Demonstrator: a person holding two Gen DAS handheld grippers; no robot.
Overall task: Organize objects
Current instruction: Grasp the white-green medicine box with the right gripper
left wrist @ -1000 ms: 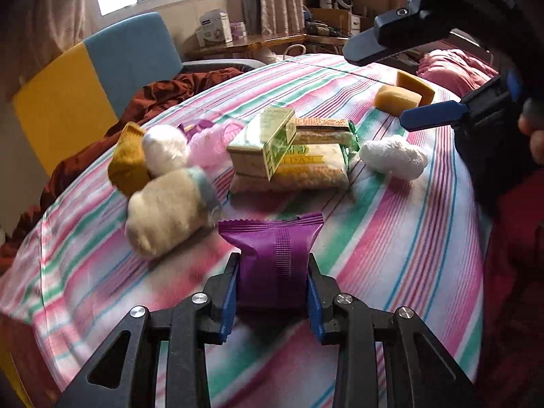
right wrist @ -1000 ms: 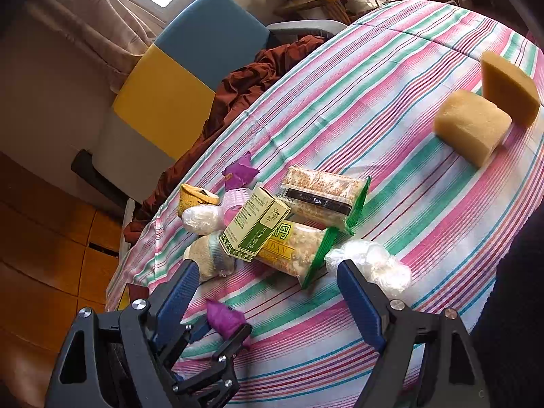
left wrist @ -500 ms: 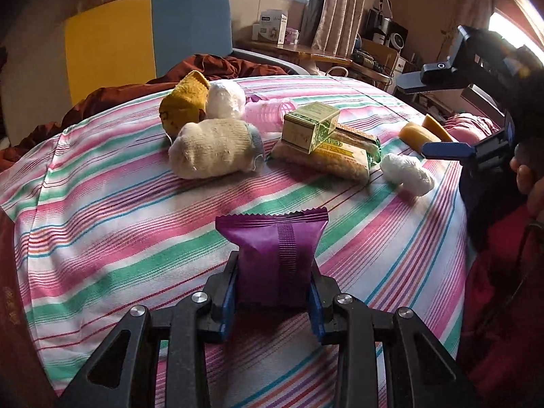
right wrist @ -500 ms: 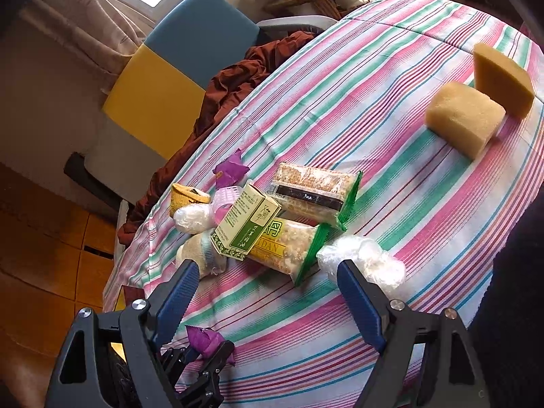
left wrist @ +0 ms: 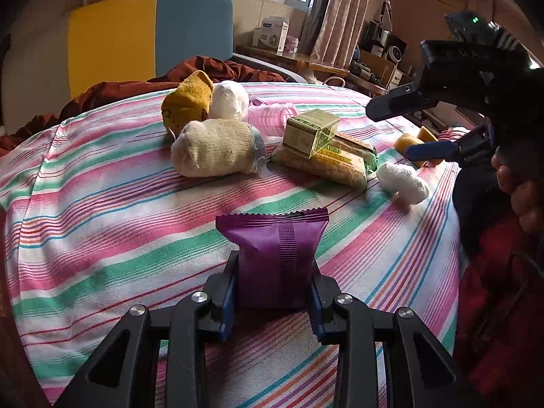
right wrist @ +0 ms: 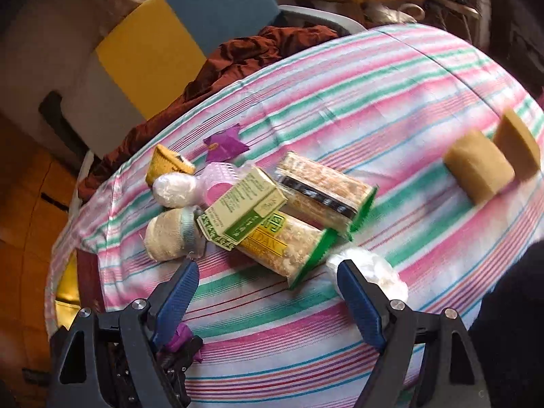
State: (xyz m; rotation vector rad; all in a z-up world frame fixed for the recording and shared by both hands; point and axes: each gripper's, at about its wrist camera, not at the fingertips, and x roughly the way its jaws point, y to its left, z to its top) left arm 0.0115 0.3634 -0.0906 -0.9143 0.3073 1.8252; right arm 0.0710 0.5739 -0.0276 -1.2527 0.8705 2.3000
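While the purple packet (left wrist: 276, 255) is pinched by the left gripper (left wrist: 273, 292) at lower centre, its long axis is stood upright, crimped end up, above the striped tabletop (left wrist: 102, 210). The right gripper (right wrist: 268, 292) is being opened, nothing clasped between.

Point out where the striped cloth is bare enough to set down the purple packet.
Bare striped cloth lies between the purple foil packet held in the left tool and the cream rolled sock. Another free stretch separates the snack packs from the two tan sponges. The sock-and-snack cluster is crowded.
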